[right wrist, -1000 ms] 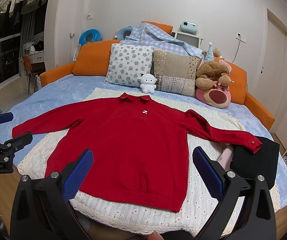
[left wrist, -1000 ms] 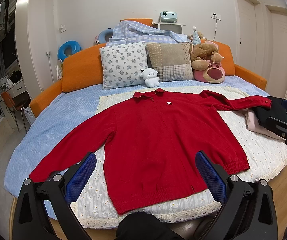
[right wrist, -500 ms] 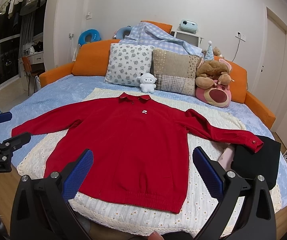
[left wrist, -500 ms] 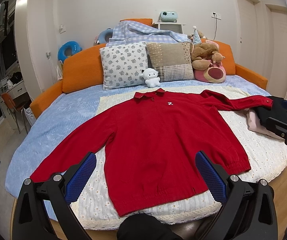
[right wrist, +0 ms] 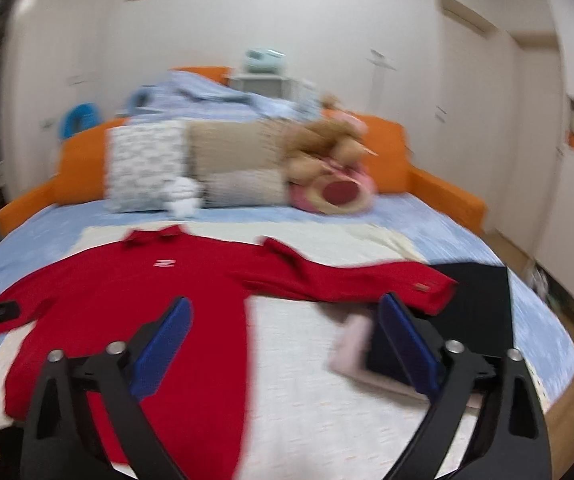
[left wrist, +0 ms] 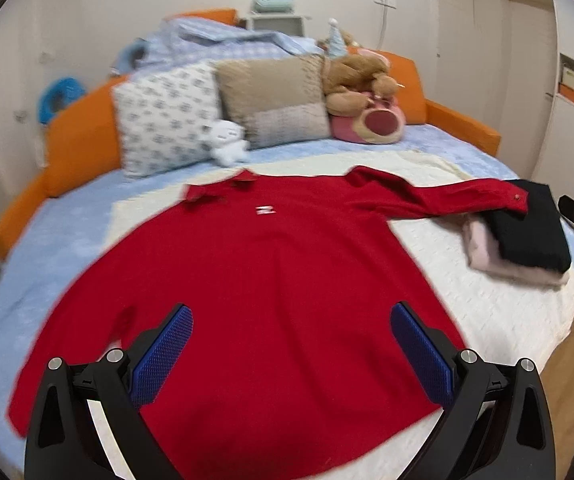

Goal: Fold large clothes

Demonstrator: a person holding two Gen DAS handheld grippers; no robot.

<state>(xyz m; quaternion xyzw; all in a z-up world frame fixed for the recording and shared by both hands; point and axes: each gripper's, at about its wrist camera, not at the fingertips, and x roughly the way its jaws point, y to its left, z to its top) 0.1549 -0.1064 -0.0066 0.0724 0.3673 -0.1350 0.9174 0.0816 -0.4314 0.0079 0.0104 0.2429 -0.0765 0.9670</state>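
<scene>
Both grippers gape empty, the left gripper [left wrist: 291, 344] over the red polo sweater [left wrist: 279, 280] spread flat on the cream blanket [left wrist: 487, 300], the right gripper [right wrist: 283, 340], jaws just narrowing, by its far sleeve [right wrist: 367, 280]; pinch single layers, fold inward

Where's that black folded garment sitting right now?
The black garment lies on a pink one at the bed's right edge in both views, with the red shirt's cuff resting on it.

Both wrist views face the bed [left wrist: 67, 240] — sharing it.
</scene>
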